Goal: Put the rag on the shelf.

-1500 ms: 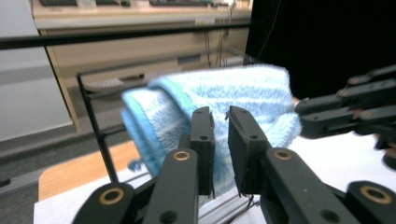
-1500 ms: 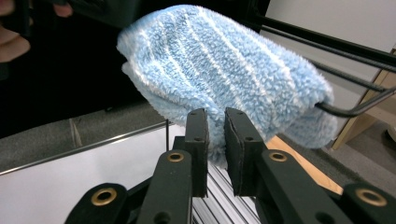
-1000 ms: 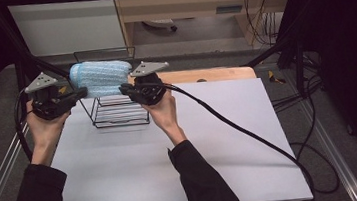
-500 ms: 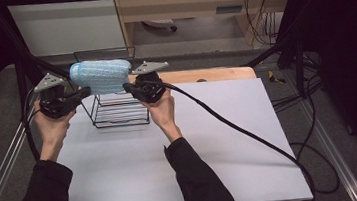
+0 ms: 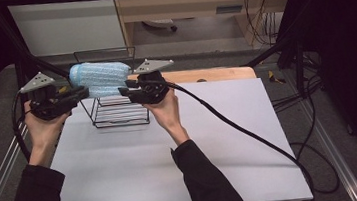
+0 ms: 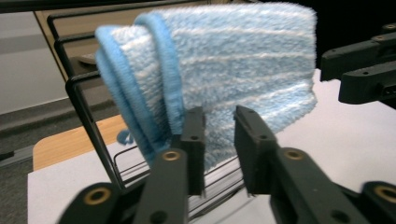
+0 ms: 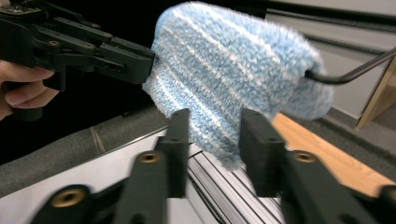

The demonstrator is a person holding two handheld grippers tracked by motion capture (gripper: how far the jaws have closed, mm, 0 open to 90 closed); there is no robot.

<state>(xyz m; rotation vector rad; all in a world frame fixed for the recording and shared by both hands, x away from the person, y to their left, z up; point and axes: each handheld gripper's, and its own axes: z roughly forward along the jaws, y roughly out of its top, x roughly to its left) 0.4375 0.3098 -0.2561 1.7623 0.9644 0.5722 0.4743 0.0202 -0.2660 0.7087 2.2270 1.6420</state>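
Note:
A light blue striped towel (image 5: 99, 77) hangs folded over the top bar of a black wire rack (image 5: 117, 114) at the table's back left. My left gripper (image 5: 84, 92) is at the towel's left end and my right gripper (image 5: 124, 91) at its right end. In the left gripper view, the left gripper (image 6: 219, 116) is open, with the towel (image 6: 233, 60) just beyond its tips. In the right gripper view, the right gripper (image 7: 212, 121) is also open, and the towel's lower edge (image 7: 224, 154) hangs by the gap.
The rack stands on a white tabletop (image 5: 183, 165) with a wooden board (image 5: 214, 74) behind it. A thick black cable (image 5: 240, 129) trails from the right gripper across the table to the right. A black frame post (image 5: 16, 62) stands at the left.
The left gripper has drawn back a little to the left. The towel and the right gripper stay about where they were.

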